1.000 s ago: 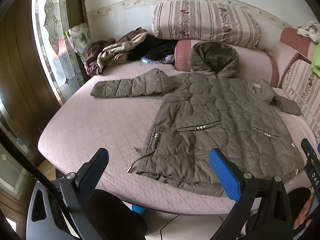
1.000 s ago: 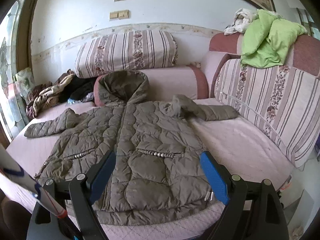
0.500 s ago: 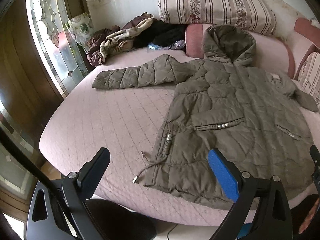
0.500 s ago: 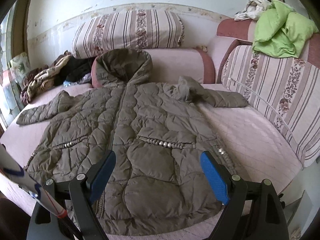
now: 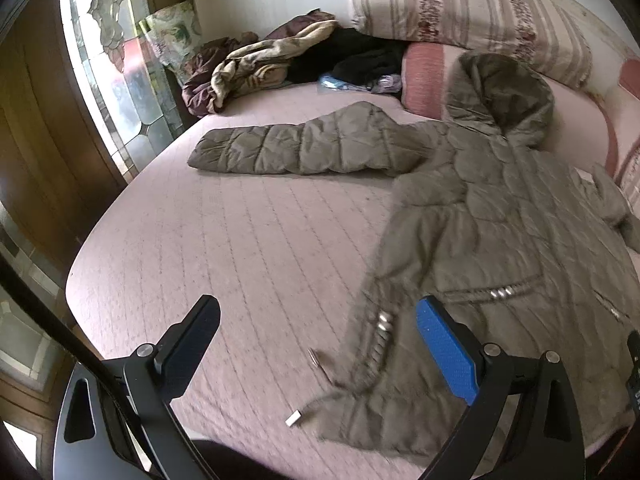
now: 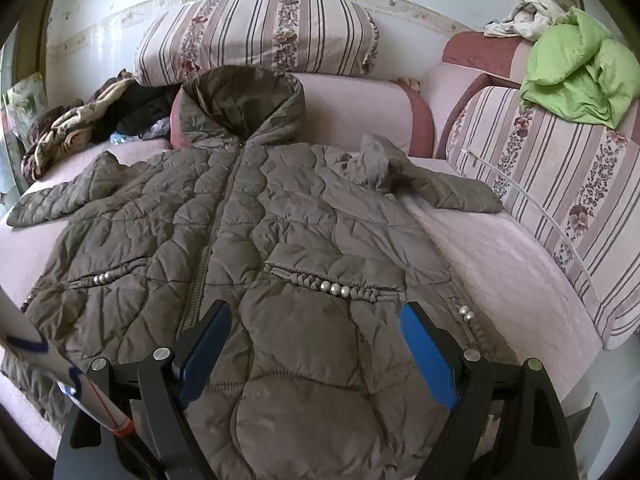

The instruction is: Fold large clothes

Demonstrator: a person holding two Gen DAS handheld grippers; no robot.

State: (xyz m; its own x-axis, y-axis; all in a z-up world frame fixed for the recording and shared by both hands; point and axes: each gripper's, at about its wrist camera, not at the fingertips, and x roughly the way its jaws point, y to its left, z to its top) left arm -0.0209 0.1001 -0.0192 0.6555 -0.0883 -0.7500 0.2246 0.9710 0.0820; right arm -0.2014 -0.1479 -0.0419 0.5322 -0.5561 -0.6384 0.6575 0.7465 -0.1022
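Plainly, this is the approach before the first fold: the olive-brown quilted hooded puffer coat lies front-up and zipped on the pink quilted bed, hood propped against the pink bolster at the head of the bed, both sleeves spread out sideways from the coat's body, and no fold looks made yet.

The left gripper hangs over bare bed just beside the coat's left hem corner, its jaws spread wide and holding nothing; the white-tipped drawstring trails from that corner. The right gripper hovers over the coat's lower front panel, below the studded pocket, jaws likewise wide apart and empty.

The next move, as I judge it, calls for each gripper to pinch a part of the coat, most likely a sleeve cuff or a side edge, and carry it across the coat's front. The padding is thick and springy, so a deep bite will be needed or the fabric may slip out.

Against the picture half a second ago, both cameras have closed in on the coat: it fills more of each view, the left view now shows motion blur near the hem, and the coat itself lies as it did.
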